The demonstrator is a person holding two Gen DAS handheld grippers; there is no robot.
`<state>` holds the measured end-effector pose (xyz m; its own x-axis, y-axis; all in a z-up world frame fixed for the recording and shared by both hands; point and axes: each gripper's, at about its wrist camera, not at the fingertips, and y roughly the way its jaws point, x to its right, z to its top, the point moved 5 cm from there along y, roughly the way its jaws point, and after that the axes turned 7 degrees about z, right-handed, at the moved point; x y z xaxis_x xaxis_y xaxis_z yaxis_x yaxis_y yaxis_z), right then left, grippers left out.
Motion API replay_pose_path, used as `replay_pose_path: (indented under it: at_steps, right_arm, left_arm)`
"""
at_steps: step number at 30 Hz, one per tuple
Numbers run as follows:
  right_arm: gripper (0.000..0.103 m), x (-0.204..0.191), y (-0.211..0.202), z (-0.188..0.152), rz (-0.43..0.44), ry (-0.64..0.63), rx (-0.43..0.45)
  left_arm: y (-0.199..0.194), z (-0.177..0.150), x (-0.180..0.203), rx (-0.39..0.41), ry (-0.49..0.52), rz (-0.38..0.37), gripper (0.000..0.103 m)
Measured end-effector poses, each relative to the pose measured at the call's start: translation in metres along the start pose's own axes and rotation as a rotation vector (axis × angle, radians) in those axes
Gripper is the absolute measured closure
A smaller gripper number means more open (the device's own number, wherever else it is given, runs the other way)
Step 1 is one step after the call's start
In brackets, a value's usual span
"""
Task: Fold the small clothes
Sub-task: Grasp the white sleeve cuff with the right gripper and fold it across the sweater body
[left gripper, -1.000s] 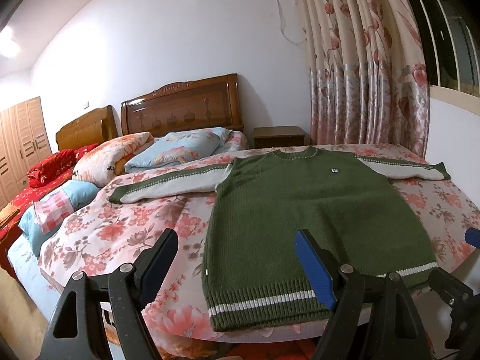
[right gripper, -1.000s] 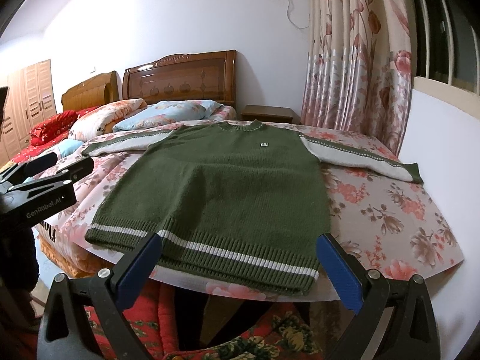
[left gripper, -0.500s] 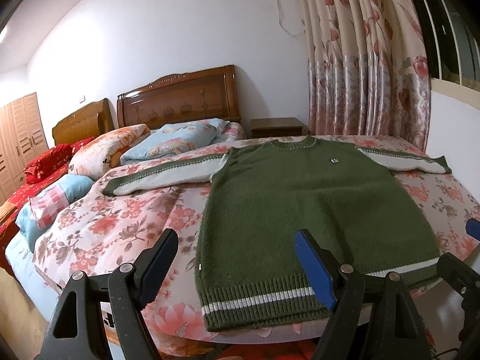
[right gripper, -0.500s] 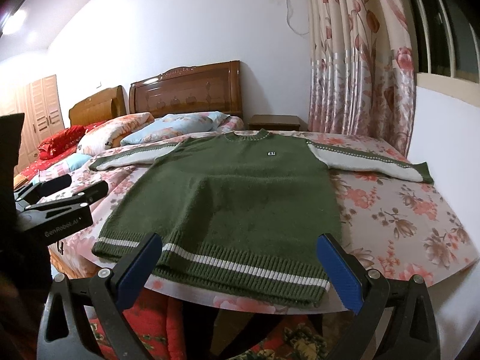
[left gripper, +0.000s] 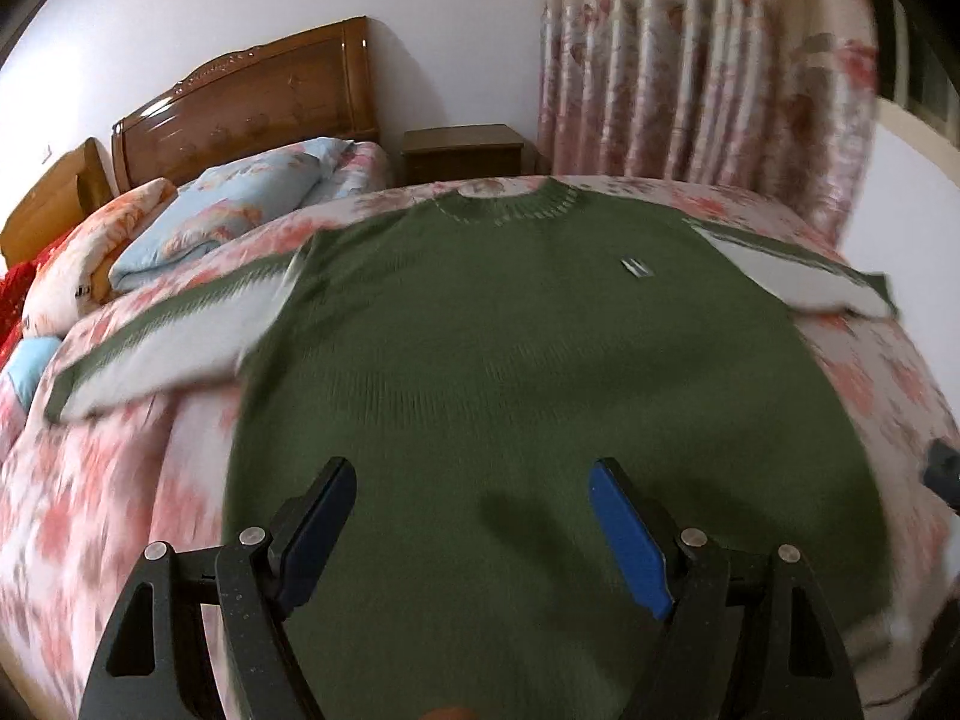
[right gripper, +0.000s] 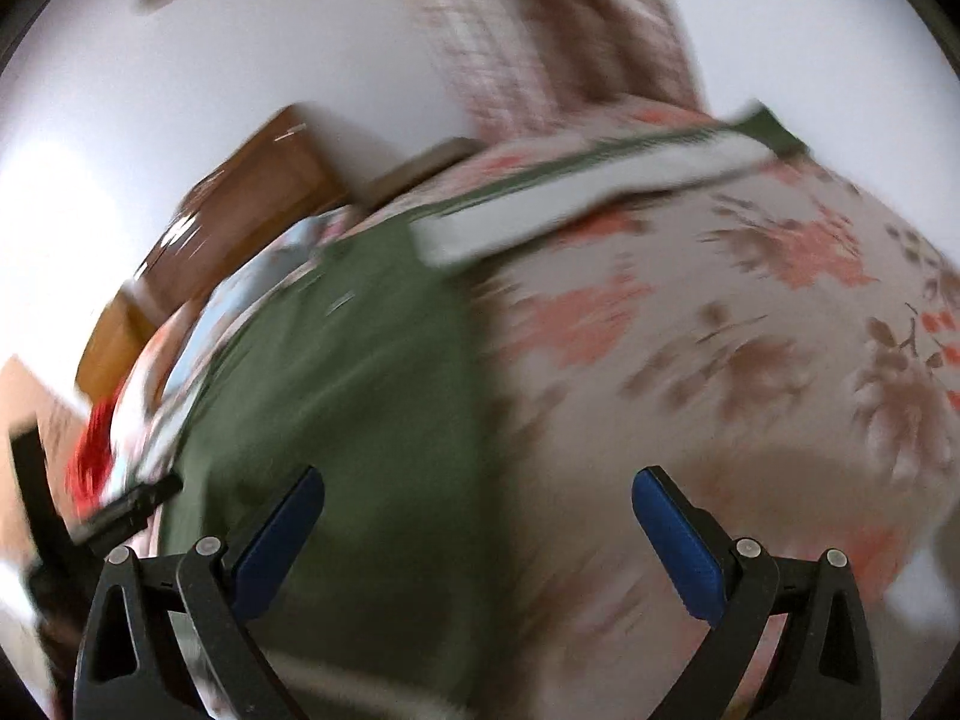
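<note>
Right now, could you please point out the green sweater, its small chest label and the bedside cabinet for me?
green sweater (left gripper: 510,372): left wrist view, middle of the front panel.
chest label (left gripper: 636,267): left wrist view, centre of the small pale patch.
bedside cabinet (left gripper: 462,153): left wrist view, its dark wooden front.

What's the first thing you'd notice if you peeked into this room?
A big green sweater lies flat on the flowery bedspread, with its pale sleeves stretched out to both sides. Two open grippers with blue pads, the left gripper and the right gripper, hang just above it.

Heavy motion blur, fisheye-warped edges
</note>
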<state>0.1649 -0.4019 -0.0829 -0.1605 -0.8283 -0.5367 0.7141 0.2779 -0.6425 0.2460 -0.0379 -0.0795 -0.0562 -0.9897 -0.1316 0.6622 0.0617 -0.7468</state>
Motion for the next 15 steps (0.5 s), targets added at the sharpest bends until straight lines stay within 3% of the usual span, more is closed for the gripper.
replay_pose_path:
  at_steps: [4, 8, 10, 15]
  right_arm:
    - [0.0, 0.06, 0.02, 0.067, -0.043, 0.16, 0.027]
    - [0.0, 0.102, 0.046, 0.113, -0.055, 0.246, 0.054]
    - [0.0, 0.107, 0.06, 0.134, -0.039, 0.256, 0.061]
    - [0.0, 0.11, 0.092, 0.169, -0.018, 0.248, 0.105]
  left_arm:
    - [0.057, 0.036, 0.003, -0.051, -0.021, 0.006, 0.025]
    - [0.103, 0.045, -0.008, -0.143, -0.054, 0.004, 0.025]
    - [0.108, 0.048, -0.017, -0.11, -0.078, -0.007, 0.025]
    - [0.114, 0.044, -0.019, -0.096, -0.04, -0.035, 0.0]
